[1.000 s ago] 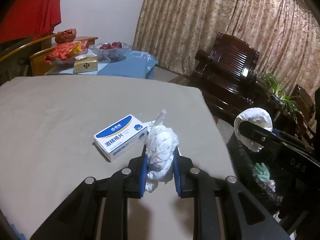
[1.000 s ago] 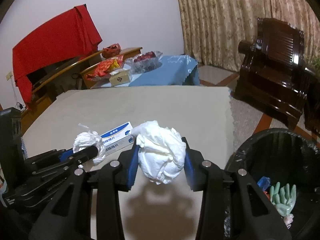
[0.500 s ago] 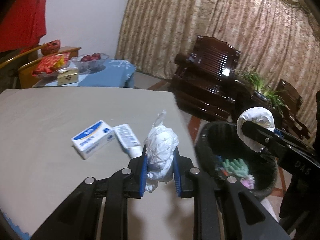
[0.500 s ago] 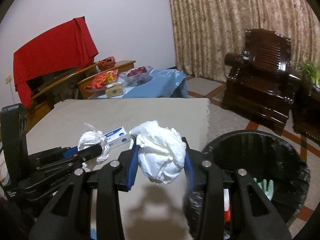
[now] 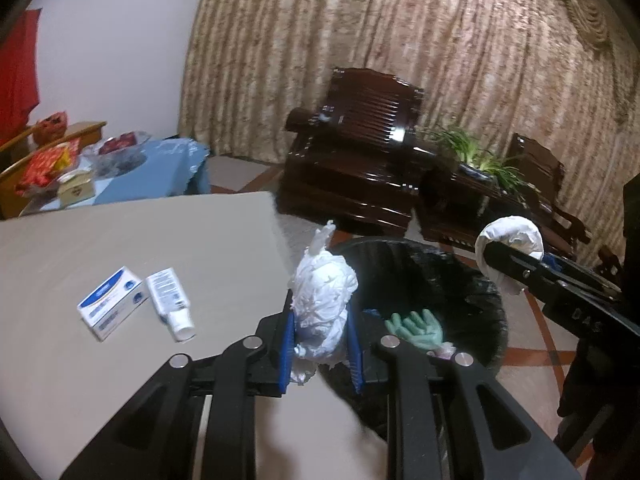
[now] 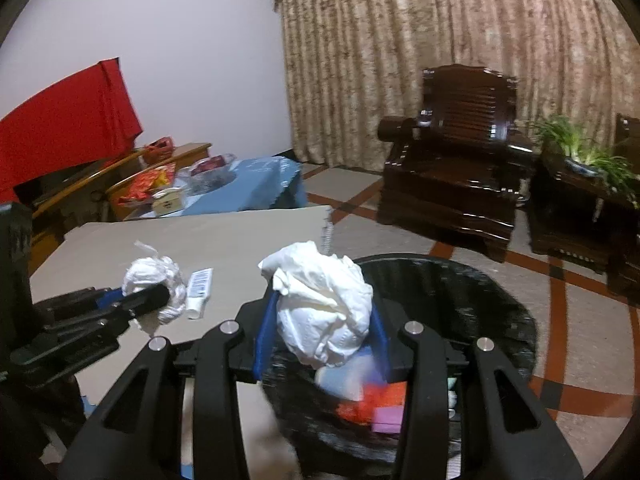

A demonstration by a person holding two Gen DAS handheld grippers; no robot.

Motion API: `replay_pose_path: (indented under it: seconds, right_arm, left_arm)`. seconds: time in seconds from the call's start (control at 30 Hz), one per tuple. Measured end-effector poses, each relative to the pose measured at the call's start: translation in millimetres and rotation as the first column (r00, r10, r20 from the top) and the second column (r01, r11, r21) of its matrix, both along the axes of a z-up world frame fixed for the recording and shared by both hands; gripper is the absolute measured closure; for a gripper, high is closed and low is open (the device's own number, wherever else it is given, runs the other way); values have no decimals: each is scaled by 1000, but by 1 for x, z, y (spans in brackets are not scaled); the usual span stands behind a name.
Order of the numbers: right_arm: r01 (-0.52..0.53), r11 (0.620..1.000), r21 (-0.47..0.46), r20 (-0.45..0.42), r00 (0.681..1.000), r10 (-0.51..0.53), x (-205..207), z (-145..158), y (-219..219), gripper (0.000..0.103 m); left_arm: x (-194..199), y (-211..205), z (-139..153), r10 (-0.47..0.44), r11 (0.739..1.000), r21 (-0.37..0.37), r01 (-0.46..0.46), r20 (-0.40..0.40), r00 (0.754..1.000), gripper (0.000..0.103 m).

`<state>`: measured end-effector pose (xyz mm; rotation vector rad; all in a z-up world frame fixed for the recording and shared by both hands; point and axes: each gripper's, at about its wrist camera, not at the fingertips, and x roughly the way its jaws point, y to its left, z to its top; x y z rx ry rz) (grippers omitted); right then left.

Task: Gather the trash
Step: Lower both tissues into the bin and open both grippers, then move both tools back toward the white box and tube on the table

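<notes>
My left gripper (image 5: 320,344) is shut on a crumpled white plastic wad (image 5: 322,300), held at the table's right edge beside the black-lined trash bin (image 5: 472,276). My right gripper (image 6: 320,344) is shut on a bigger crumpled white tissue ball (image 6: 324,304), hanging over the bin (image 6: 500,300). In the left wrist view the right gripper (image 5: 508,258) with its tissue ball (image 5: 516,236) shows above the bin's far rim. In the right wrist view the left gripper (image 6: 160,296) with its wad (image 6: 154,276) shows over the table. The bin holds a green glove (image 5: 416,328) and red and purple scraps (image 6: 372,404).
On the beige table (image 5: 120,240) lie a blue-and-white box (image 5: 114,306) and a small white tube (image 5: 170,300). Behind stand a dark wooden armchair (image 6: 456,160), a plant on a dark stand (image 6: 580,152), a curtain, and a blue-covered side table (image 6: 248,188) with snacks.
Both grippers have swung right from over the table toward the bin, each keeping its white wad. The bin has come into fuller view beneath the right gripper.
</notes>
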<state>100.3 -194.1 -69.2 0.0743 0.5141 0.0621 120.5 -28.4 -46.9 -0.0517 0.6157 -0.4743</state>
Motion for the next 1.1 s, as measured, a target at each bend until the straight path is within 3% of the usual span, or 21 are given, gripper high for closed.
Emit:
replay_pose_path:
  seconds: [0.43, 0.8, 0.83, 0.87, 0.93, 1.07, 1.1]
  right_arm:
    - [111, 994, -18, 0, 994, -111, -7, -13, -61, 64]
    - [175, 985, 7, -44, 984, -175, 9, -38, -96, 63]
    - [179, 984, 1, -52, 983, -178, 12, -42, -98, 60]
    - [181, 983, -7, -63, 981, -181, 15, -46, -100, 51]
    - [206, 978, -24, -79, 975, -208, 20, -53, -103, 31]
    - [226, 973, -36, -92, 969, -229, 19, -63, -108, 11]
    - [233, 972, -31, -87, 968, -235, 16, -64, -108, 11]
  left_arm:
    - [-1, -75, 6, -144, 989, 31, 143, 39, 989, 80]
    - [28, -128, -24, -229, 971, 64, 230, -27, 973, 79]
    - [30, -131, -25, -239, 969, 62, 241, -37, 970, 78]
    - [34, -135, -28, -254, 965, 58, 257, -52, 966, 75]
    - [39, -139, -33, -266, 961, 54, 270, -71, 961, 44]
    - [41, -131, -36, -263, 963, 40, 266, -81, 962, 34]
    - [40, -127, -36, -256, 965, 36, 259, -78, 964, 31]
